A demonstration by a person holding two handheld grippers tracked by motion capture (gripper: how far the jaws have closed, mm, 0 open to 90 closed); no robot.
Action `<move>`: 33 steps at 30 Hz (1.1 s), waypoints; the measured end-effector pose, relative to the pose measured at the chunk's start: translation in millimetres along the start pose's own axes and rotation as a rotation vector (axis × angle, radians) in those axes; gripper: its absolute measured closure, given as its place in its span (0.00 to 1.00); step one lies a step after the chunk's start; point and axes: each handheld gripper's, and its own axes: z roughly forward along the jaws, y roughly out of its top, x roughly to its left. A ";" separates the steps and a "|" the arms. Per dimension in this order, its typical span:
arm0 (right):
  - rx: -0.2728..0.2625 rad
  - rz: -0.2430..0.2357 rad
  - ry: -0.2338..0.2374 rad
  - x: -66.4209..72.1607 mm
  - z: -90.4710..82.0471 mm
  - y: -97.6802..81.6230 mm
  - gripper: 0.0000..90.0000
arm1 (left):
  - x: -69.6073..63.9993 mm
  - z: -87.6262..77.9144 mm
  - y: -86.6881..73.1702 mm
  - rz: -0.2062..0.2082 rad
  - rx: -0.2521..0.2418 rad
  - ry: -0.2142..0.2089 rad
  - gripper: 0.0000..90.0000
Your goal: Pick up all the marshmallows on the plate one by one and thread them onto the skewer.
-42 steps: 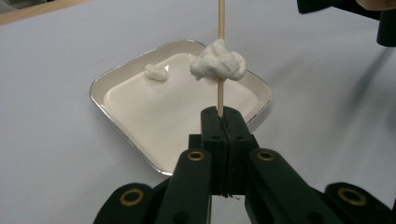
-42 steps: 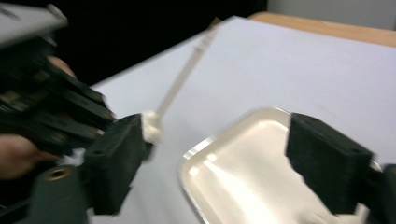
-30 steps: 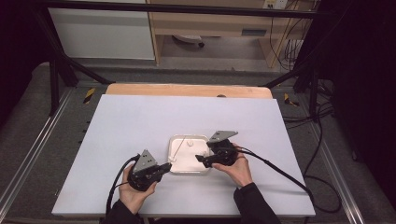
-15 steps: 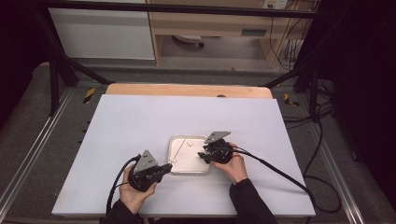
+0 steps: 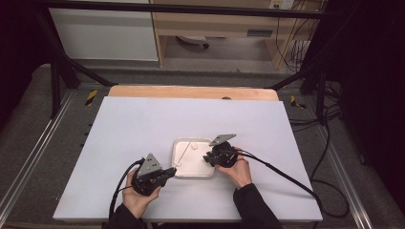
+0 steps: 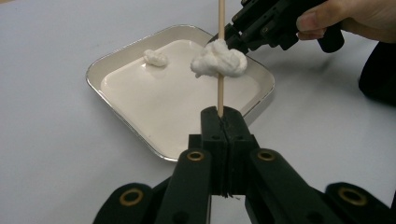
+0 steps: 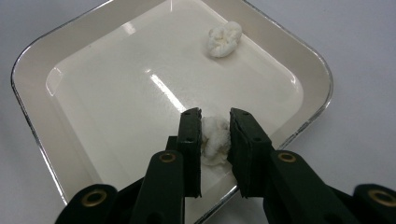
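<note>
over the tray (image 5: 177, 172), left gripper (image 6: 219, 122) jaws clenched on an upright skewer (image 6: 220, 51), right gripper (image 7: 215, 135) jaws just closing on its cotton wad (image 7: 214, 140)

A lab: white worktable (image 5: 143, 124) inside a black metal frame (image 5: 57, 71), loose cables (image 5: 329, 143).

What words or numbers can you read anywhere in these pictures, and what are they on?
None can be read.
Tray, wooden stick, white lumps, table: no writing on them.
Left tongs and right tongs: plain black, no markings.
Small plate on the shelf front behind the table: too small and blurred to read.
</note>
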 end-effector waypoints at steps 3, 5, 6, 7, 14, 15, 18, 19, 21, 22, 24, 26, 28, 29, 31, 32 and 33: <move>-0.044 0.014 0.026 -0.1 -8.7 3.0 0.84 | -0.4 0.2 -0.1 0.000 -0.001 -0.002 0.99; -0.081 0.020 0.047 0.5 -17.4 6.3 0.85 | -0.9 0.3 -0.1 0.001 -0.002 -0.003 0.99; -0.101 0.023 0.056 1.1 -22.5 8.0 0.85 | -1.2 0.3 0.0 0.002 -0.002 -0.006 0.99; -0.121 0.024 0.064 1.3 -27.9 9.4 0.85 | -1.6 0.5 0.1 0.005 -0.004 -0.007 0.99; -0.238 0.031 0.117 4.2 -65.9 16.0 0.86 | -4.5 2.0 0.5 0.014 -0.005 -0.016 0.99; -0.252 0.033 0.121 4.3 -70.4 16.6 0.86 | -5.4 2.2 0.6 0.014 -0.007 -0.018 0.99; -0.286 0.045 0.143 4.6 -82.0 18.0 0.87 | -7.0 3.2 1.0 0.025 -0.004 -0.026 0.99; -0.298 0.046 0.153 4.5 -85.4 18.5 0.87 | -7.7 3.6 1.0 0.028 -0.002 -0.029 0.99; -0.323 0.052 0.170 4.6 -92.3 19.5 0.87 | -9.0 4.5 1.1 0.034 -0.001 -0.037 0.99; -0.335 0.059 0.182 4.8 -95.7 20.1 0.87 | -9.6 4.9 1.1 0.039 0.000 -0.041 0.99; -0.361 0.064 0.200 4.0 -102.3 21.1 0.87 | -11.2 5.7 1.1 0.048 0.003 -0.045 0.99; -0.388 0.077 0.220 3.4 -108.3 22.0 0.87 | -12.6 6.6 1.2 0.057 0.004 -0.050 0.99; -0.415 0.091 0.246 3.1 -113.1 23.2 0.87 | -14.4 7.6 1.3 0.070 0.007 -0.053 0.99; -0.424 0.093 0.257 2.8 -114.9 23.7 0.87 | -15.2 8.1 1.3 0.074 0.008 -0.053 0.99; -0.439 0.098 0.266 2.8 -117.6 25.0 0.87 | -16.4 8.9 1.3 0.082 0.011 -0.055 0.99; -0.444 0.104 0.277 3.0 -118.3 25.6 0.87 | -16.8 9.1 1.4 0.086 0.013 -0.058 0.99; -0.445 0.106 0.283 3.1 -118.6 26.3 0.87 | -17.4 9.3 1.5 0.090 0.015 -0.058 0.99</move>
